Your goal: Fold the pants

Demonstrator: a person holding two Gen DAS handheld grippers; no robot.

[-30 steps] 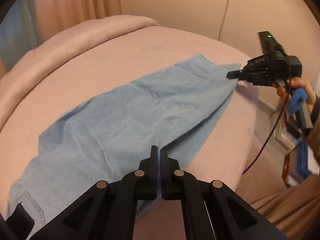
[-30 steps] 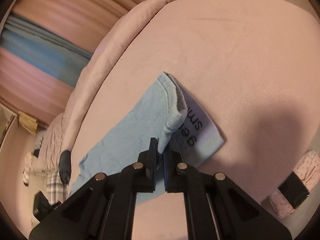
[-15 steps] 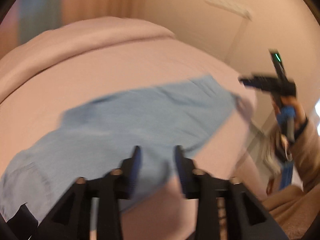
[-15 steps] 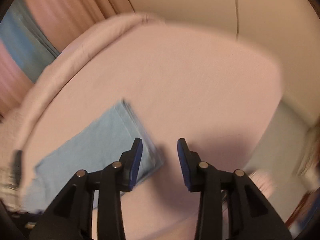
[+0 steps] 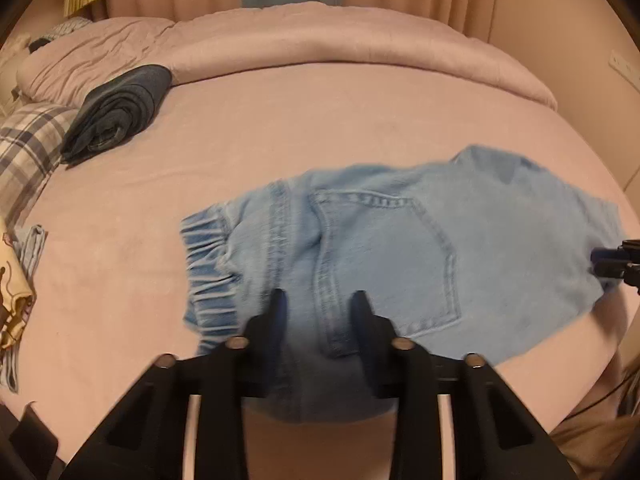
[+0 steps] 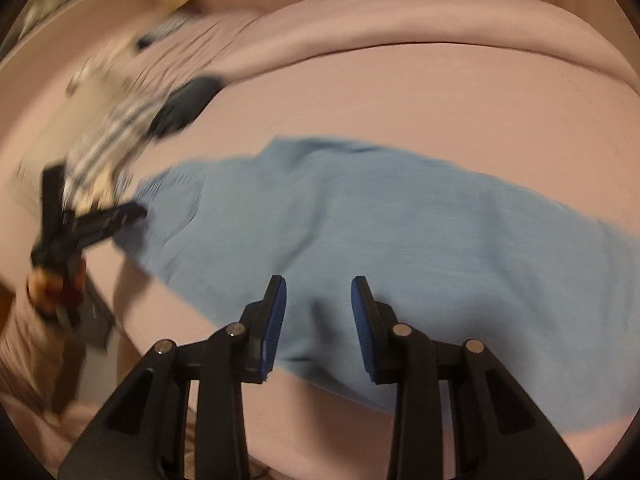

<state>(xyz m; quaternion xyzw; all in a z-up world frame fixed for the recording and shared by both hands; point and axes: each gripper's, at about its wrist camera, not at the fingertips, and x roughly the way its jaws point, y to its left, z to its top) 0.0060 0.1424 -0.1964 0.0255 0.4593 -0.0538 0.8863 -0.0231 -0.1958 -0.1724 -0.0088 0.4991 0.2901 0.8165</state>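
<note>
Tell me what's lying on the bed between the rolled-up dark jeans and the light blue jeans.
Nothing: in the left wrist view, only bare pink sheet separates the rolled dark jeans from the light blue jeans.

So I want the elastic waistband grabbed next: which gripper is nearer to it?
Left. The left gripper hovers over the jeans beside the waistband; the right gripper is over the leg end.

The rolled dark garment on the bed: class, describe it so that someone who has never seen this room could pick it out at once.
Start at the pink bed and look along its far left side, just below the bunched pink duvet. There lies a rolled dark navy garment, beside a plaid pillow. It is the only dark, tightly rolled piece; the light blue jeans lie spread flat nearer the middle.
</note>
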